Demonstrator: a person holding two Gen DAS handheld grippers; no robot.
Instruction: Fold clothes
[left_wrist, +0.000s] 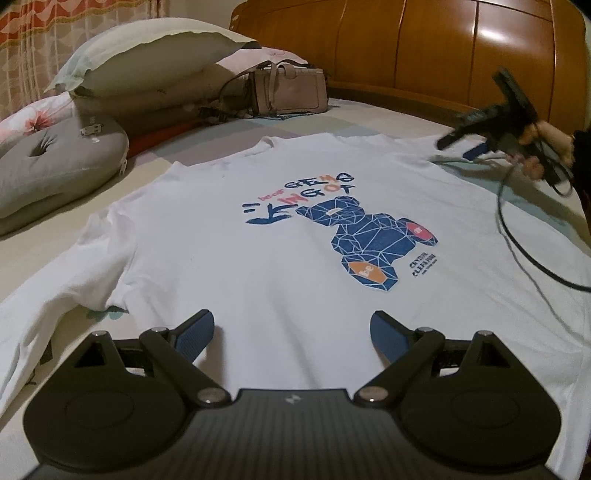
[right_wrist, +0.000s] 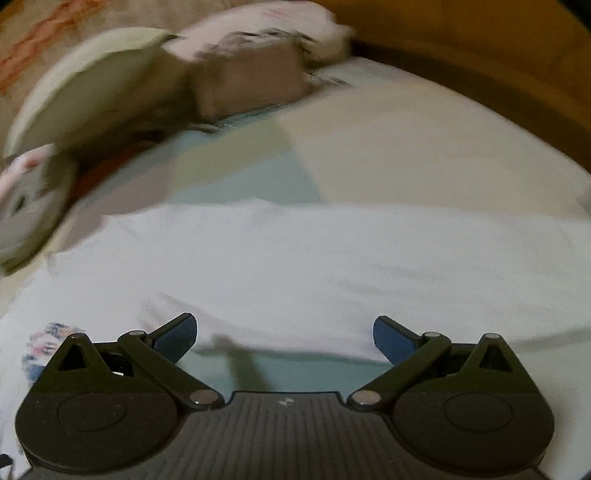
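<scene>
Left wrist: left gripper (left_wrist: 291, 328) jaws wide, empty over white T-shirt (left_wrist: 258, 240).

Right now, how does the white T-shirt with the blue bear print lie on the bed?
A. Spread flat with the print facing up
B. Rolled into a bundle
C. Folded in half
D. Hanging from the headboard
A: in the left wrist view the T-shirt lies spread flat on the bed, its bear print facing up and a sleeve out to the side.
</scene>
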